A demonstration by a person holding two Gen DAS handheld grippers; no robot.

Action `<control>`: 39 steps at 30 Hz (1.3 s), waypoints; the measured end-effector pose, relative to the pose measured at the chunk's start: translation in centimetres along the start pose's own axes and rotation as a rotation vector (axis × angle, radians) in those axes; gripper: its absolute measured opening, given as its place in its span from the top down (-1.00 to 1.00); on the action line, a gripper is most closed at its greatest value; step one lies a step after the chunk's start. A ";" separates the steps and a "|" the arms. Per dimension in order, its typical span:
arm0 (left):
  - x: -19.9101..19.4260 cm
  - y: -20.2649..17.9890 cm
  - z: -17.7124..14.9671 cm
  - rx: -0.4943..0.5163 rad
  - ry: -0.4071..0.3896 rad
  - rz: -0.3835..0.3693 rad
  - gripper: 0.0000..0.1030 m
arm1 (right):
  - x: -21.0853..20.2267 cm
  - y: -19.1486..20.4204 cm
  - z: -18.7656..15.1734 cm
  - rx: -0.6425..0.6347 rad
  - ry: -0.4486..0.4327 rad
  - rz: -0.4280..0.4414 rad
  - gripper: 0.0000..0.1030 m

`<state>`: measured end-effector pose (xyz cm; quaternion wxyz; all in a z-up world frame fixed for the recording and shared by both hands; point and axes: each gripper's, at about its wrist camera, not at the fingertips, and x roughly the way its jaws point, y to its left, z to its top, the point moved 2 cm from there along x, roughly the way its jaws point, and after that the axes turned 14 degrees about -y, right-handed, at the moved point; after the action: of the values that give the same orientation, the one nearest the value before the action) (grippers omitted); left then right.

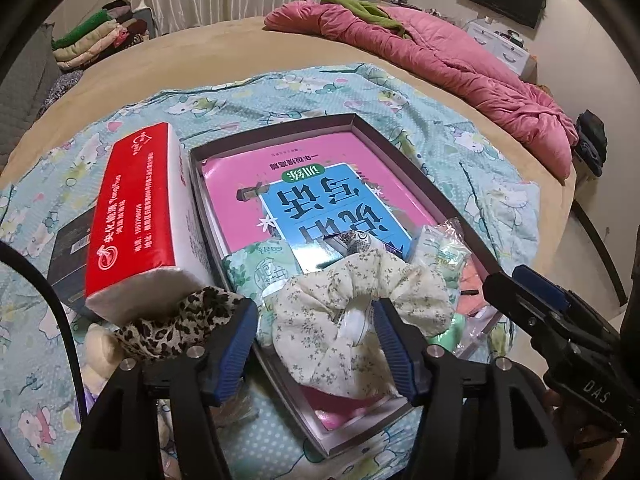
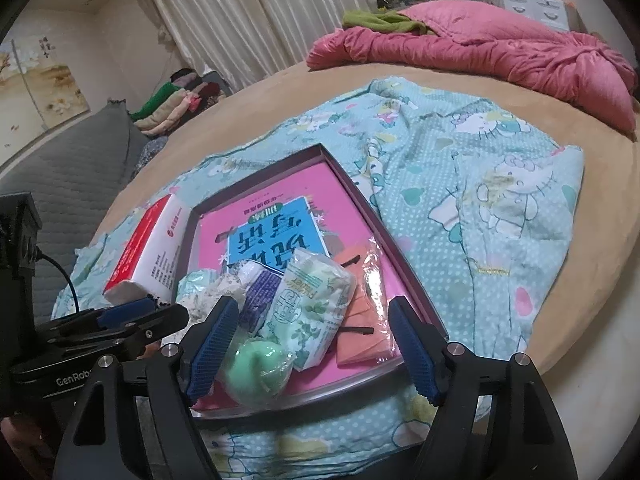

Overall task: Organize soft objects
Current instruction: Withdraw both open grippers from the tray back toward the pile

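A shallow grey box lies on a Hello Kitty blanket and holds a pink book. A cream floral scrunchie lies in the box's near end. My left gripper is open, its fingers on either side of the scrunchie. A green tissue pack, a green sponge ball and an orange packet lie in the box between the open fingers of my right gripper. A leopard scrunchie lies outside the box by my left finger.
A red-and-white tissue pack leans on the box's left side, over a dark box. A plush toy lies at lower left. A pink duvet and folded clothes lie farther back on the bed.
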<state>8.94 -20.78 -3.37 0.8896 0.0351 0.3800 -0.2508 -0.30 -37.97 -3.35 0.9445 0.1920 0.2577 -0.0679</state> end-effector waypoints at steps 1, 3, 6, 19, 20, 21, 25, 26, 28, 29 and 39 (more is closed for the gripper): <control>-0.1 0.0 0.0 0.001 -0.002 0.001 -0.25 | -0.1 0.1 0.1 -0.006 -0.007 0.003 -0.53; -0.6 0.0 0.1 0.007 -0.013 0.007 -0.26 | -0.5 0.3 0.3 -0.018 -0.034 -0.011 -0.54; -1.1 0.1 0.1 0.009 -0.019 0.018 -0.28 | -0.8 0.3 0.6 -0.016 -0.062 -0.015 -0.58; -4.0 1.0 -0.3 0.001 -0.043 0.038 -0.37 | -2.4 2.0 1.4 -0.066 -0.136 -0.011 -0.59; -4.2 1.1 -0.4 -0.004 -0.045 0.038 -0.37 | -2.7 2.3 1.5 -0.067 -0.146 -0.008 -0.59; -4.5 1.2 -0.5 -0.006 -0.046 0.036 -0.37 | -3.0 2.6 1.7 -0.069 -0.156 -0.005 -0.59; -5.5 1.5 -0.7 -0.005 -0.050 0.030 -0.37 | -4.2 4.1 2.4 -0.096 -0.202 -0.007 -0.59; -5.8 1.6 -0.7 -0.004 -0.053 0.033 -0.37 | -4.4 4.4 2.5 -0.100 -0.209 -0.009 -0.59; -6.3 1.8 -0.6 -0.008 -0.060 0.036 -0.37 | -4.8 5.0 2.7 -0.123 -0.219 -0.029 -0.59; -6.5 2.0 -0.6 -0.015 -0.067 0.036 -0.37 | -5.0 5.5 2.8 -0.140 -0.226 -0.036 -0.59; -9.5 5.3 -0.1 -0.061 -0.100 0.069 -0.37 | -6.4 8.7 3.6 -0.193 -0.243 0.009 -0.60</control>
<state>5.83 -12.16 2.48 0.9162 0.0083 0.3411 -0.2100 -2.13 -31.25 5.58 0.9831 0.0917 0.1459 -0.0614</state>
